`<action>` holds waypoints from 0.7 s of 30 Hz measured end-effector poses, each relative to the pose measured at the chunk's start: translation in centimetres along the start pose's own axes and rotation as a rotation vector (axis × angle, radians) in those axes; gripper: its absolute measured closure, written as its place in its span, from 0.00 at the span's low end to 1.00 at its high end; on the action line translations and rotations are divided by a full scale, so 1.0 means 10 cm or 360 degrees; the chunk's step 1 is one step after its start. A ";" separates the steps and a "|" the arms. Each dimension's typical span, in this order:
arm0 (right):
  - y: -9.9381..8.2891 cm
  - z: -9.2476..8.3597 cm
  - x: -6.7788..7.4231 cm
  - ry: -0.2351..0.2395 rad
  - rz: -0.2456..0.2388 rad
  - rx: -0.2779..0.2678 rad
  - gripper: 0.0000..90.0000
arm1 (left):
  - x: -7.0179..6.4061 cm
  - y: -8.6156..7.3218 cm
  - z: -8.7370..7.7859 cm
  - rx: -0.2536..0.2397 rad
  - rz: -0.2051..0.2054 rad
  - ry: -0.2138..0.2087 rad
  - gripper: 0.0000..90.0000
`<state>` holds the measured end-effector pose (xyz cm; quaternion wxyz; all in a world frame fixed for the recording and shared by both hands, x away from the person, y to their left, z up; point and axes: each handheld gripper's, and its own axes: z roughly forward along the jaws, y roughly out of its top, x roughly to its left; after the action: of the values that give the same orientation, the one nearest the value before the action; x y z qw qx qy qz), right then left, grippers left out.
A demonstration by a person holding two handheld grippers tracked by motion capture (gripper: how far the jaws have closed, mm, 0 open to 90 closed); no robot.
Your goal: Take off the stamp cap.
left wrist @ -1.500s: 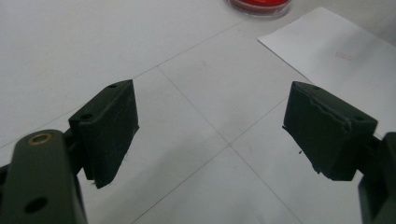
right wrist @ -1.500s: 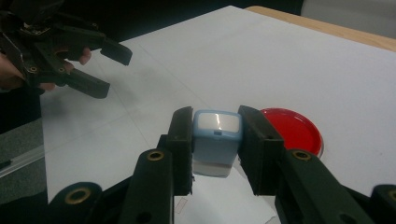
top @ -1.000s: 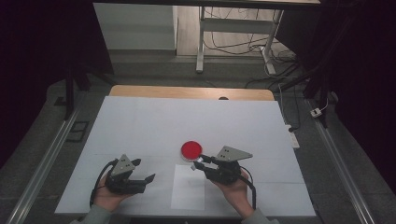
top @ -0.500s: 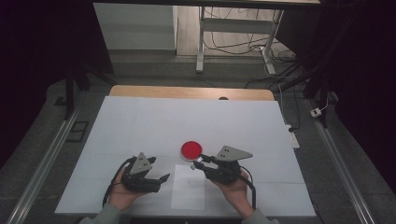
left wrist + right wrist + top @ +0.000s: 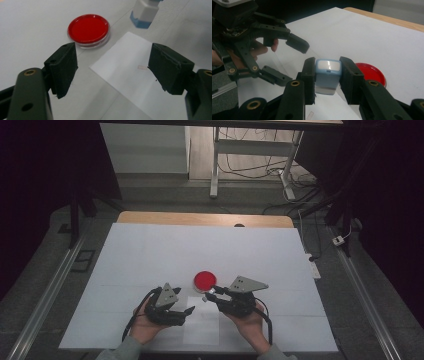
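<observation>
One small blue-and-white block (image 5: 327,75) sits clamped in the right claw (image 5: 327,77), just beside one red dish (image 5: 205,280) and above one paper sheet (image 5: 202,327) on the white desk (image 5: 150,255). Left claw (image 5: 112,67) gapes wide, holding nothing, over that sheet.

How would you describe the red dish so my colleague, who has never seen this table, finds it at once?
On the white table, look near the front middle, just beyond the sheet of paper lying between the two hand-held grippers. The red dish is a flat round clear-rimmed dish, the table's one red thing.
</observation>
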<state>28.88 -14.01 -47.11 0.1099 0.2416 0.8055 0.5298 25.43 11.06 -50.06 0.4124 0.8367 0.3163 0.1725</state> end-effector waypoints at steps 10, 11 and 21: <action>0.00 0.03 0.02 -0.0002 0.0010 -0.0008 0.74 | -0.08 0.09 0.12 -0.0011 0.0025 -0.0006 0.29; 0.00 0.03 0.02 0.0000 0.0008 -0.0006 0.74 | -0.09 0.09 0.12 -0.0012 0.0027 -0.0007 0.29; 0.01 0.05 0.03 -0.0007 0.0011 -0.0007 0.74 | -0.13 0.14 0.20 -0.0017 0.0045 -0.0014 0.31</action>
<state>28.89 -13.39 -47.22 0.1103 0.2455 0.8032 0.5315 26.09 8.38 -50.19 0.4159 0.8397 0.3016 0.1763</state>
